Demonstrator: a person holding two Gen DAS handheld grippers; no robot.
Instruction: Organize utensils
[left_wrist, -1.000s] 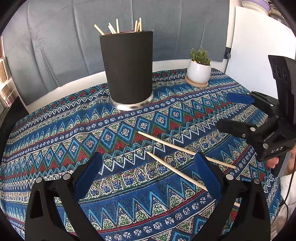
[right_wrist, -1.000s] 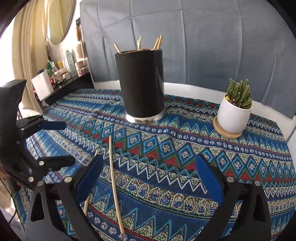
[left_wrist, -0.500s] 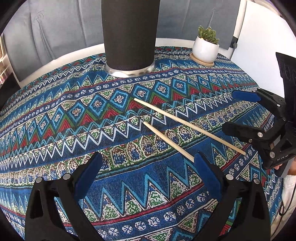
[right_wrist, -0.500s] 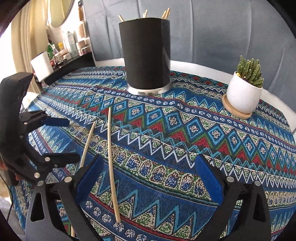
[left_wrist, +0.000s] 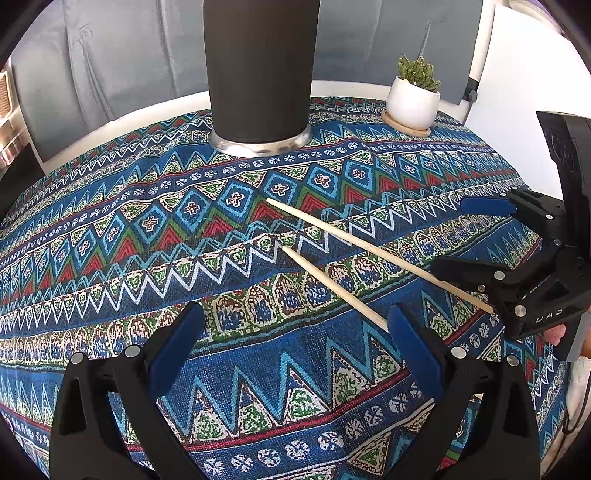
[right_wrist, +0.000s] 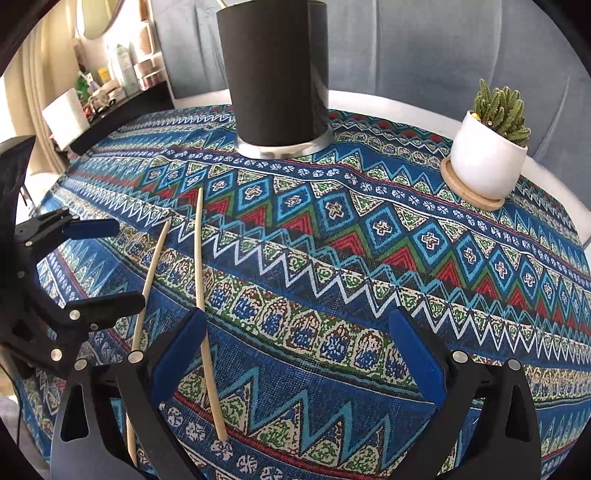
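Wooden chopsticks, two of them, are lying flat on the patterned cloth of the table (left_wrist: 92, 295), near each other but not touching. The longer chopstick (left_wrist: 369, 249) is lying at about 2 o'clock from the left gripper (left_wrist: 295, 336), and the shorter chopstick (left_wrist: 332, 288) is running right up to that gripper's right finger, where its end is hidden. Both grippers are waiting with their fingers wide apart and holding nothing, probably so a thin stick can slip between them. The right gripper (right_wrist: 299, 339) is sitting low beside the longer chopstick, which is passing just inside its left finger. The black holder (left_wrist: 260, 70) is standing at 12 o'clock, likely the place the sticks are going. Its top is cut off, so what is inside is hard to tell. A little cactus pot (right_wrist: 487, 158) is standing well apart.
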